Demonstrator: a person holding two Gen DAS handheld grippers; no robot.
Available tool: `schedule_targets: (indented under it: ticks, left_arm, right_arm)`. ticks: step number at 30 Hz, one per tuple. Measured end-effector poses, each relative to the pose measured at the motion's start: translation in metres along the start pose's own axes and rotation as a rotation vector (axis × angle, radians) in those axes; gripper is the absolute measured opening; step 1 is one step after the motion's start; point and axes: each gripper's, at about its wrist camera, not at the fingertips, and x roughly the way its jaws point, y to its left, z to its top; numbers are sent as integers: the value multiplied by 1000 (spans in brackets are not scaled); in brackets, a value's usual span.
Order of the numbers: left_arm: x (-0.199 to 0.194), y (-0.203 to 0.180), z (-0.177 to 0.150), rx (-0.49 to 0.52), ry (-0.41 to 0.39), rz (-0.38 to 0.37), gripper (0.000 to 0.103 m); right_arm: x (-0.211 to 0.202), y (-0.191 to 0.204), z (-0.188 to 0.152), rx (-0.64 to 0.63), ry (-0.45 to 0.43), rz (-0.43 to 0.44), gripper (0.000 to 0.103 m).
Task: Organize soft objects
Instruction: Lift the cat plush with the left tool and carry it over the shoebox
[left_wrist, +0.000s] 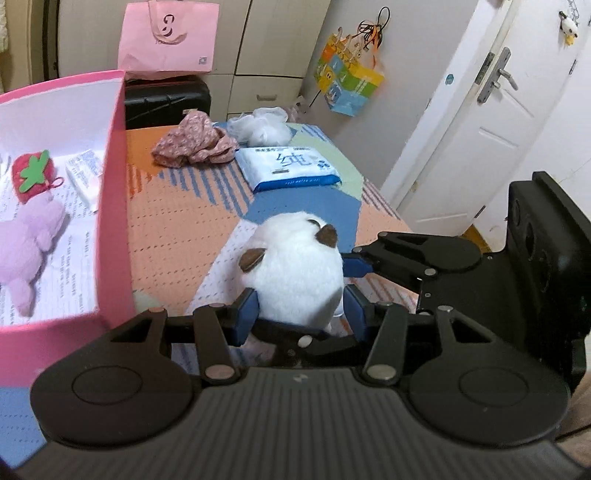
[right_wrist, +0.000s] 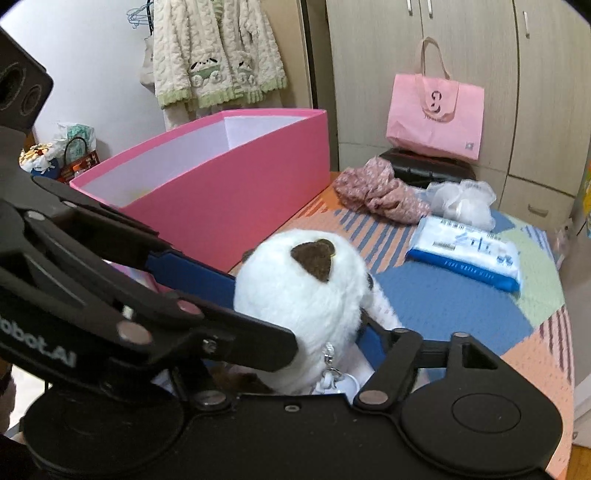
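Note:
A white plush toy (left_wrist: 295, 266) with brown ears hangs just above the patterned cover (left_wrist: 177, 229). My left gripper (left_wrist: 301, 314) is shut on its lower body, one blue pad pressed in on each side. My right gripper (left_wrist: 354, 266) comes in from the right, and its blue finger touches the toy's flank. In the right wrist view the toy (right_wrist: 303, 288) fills my right gripper (right_wrist: 295, 350). The right pad presses into the fur, while the left gripper's arm hides the left pad. The open pink box (left_wrist: 114, 184) stands close on the left.
In the box lie a strawberry plush (left_wrist: 31, 175), a purple plush (left_wrist: 29, 243) and a white packet (left_wrist: 86, 173). Further back on the cover are a floral cloth (left_wrist: 195, 140), a white mesh bundle (left_wrist: 262, 127) and a wipes pack (left_wrist: 288, 168). A white door (left_wrist: 480, 140) stands to the right.

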Motion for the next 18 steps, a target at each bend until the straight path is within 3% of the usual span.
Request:
schedule_targets:
  ticks: [7, 10, 18]
  left_arm:
    - [-23, 9, 3, -29, 45, -50, 49]
    - [-34, 9, 3, -9, 50, -34, 49]
    - [-83, 17, -8, -79, 66, -50, 48]
  right_arm:
    - [-11, 11, 11, 4, 48, 63, 68]
    - [-16, 18, 18, 2, 71, 85, 66]
    - [-36, 53, 34, -24, 123, 164, 66]
